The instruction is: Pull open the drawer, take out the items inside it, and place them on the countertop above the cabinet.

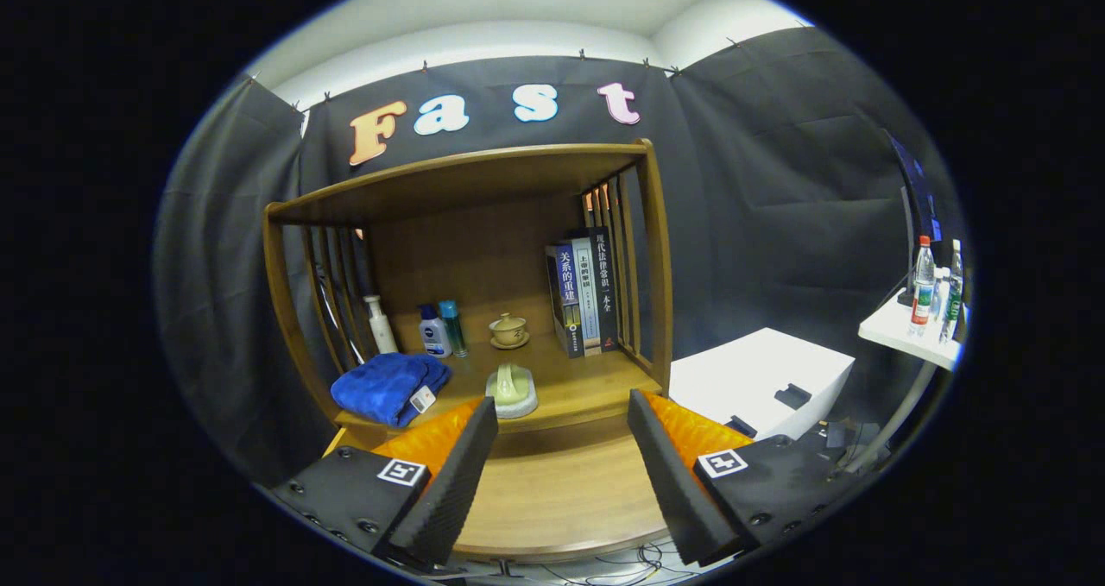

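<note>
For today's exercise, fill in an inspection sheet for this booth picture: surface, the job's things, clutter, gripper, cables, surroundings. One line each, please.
Surface: wooden countertop inside an open-fronted wooden cabinet; a lower wooden surface lies between the fingers.
Job's things: drawer cannot be made out; nothing taken out yet as far as can be told.
Clutter: blue towel, pale brush, lidded cup on a saucer, pump bottle, two small bottles, upright books.
Gripper: gripper open, holding nothing, fingers short of the countertop's front edge.
Cables: thin wires on the floor below the gripper.
Surroundings: black cloth wall, white box, side table with drink bottles.
</note>
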`<state>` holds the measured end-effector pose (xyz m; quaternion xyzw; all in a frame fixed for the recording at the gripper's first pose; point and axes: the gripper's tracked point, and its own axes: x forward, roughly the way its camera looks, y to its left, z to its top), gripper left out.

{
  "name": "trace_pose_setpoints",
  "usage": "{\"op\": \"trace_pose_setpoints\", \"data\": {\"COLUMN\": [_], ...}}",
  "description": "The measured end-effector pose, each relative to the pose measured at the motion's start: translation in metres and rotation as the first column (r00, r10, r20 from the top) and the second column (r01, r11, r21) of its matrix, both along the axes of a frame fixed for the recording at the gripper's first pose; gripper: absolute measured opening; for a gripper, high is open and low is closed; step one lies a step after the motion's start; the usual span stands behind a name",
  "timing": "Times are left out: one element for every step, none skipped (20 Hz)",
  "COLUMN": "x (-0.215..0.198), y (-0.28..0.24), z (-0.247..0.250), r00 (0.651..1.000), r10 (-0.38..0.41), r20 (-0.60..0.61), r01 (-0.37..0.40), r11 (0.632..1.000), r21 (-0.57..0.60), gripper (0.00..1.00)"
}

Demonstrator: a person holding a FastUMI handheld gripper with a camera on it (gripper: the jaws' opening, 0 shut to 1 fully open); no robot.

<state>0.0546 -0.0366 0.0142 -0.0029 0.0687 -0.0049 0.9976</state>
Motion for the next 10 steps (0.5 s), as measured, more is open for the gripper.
{"op": "trace_pose_setpoints", "data": {"x": [-0.006,-0.012,-0.020,-0.026,-0.033,-0.039,-0.044,-0.050,-0.054,-0.060], "y": [-0.004,-0.009,-0.013,-0.015,-0.017,-0.020,-0.022,-0.024,-0.029,-0.033], "z": [-0.004,-0.009,-0.012,-0.016,-0.023,-0.029,-0.035,-0.044,-0.052,-0.063], "r00": [1.000,0.999,0.998,0.997,0.995,0.992,0.989,0.987,0.986,0.987], "r10": [0.000,-0.006,-0.009,-0.003,0.005,0.014,0.027,0.034,0.037,0.035], "r20": [0.017,0.035,0.059,0.080,0.100,0.124,0.143,0.156,0.160,0.156], "r01": [0.000,0.006,0.007,0.000,-0.010,-0.019,-0.030,-0.031,-0.027,-0.021], "r11": [1.000,1.000,1.000,0.999,0.999,0.999,0.999,0.999,0.998,0.996], "r21": [0.003,0.011,0.026,0.041,0.046,0.039,0.015,-0.023,-0.064,-0.091], "gripper": [0.99,0.99,0.98,0.99,0.99,0.98,0.98,0.98,0.98,0.99]}}
